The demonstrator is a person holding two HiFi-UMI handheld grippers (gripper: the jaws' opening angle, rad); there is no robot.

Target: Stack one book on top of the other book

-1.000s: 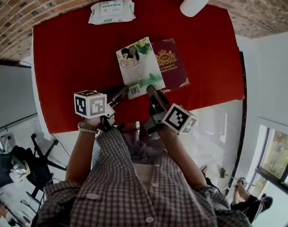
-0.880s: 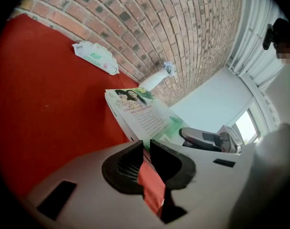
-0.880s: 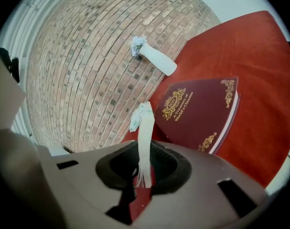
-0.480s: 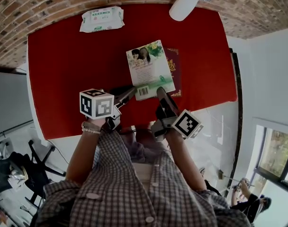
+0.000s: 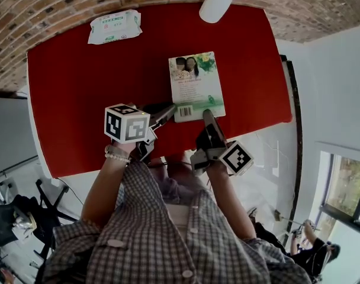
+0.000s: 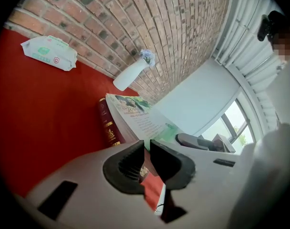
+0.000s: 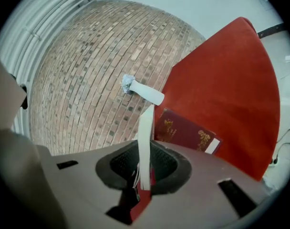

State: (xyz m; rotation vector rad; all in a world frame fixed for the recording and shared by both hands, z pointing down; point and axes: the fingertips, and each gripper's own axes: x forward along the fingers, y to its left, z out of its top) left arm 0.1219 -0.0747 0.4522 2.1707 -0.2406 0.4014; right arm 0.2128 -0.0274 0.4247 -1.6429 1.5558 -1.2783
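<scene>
A thin paperback (image 5: 196, 86) with a green and white cover is held at its near edge by both grippers. My left gripper (image 5: 168, 110) is shut on its near left corner, my right gripper (image 5: 208, 116) on its near right corner. In the head view the paperback hides the maroon book. In the left gripper view the maroon book (image 6: 107, 123) lies flat just under the paperback (image 6: 138, 120), which runs into the left gripper (image 6: 146, 159). In the right gripper view the paperback (image 7: 145, 142) stands edge-on in the right gripper (image 7: 144, 168), above the maroon book (image 7: 185, 131).
The red table (image 5: 79, 99) backs onto a brick wall. A pack of wet wipes (image 5: 113, 26) lies at its far left. A white vase (image 5: 217, 3) stands at the far edge, right of centre. The table's right edge runs close beside the books.
Both grippers have carried the paperback to the right, from overlapping the maroon book's left part to over it. The maroon book no longer shows in the head view.
</scene>
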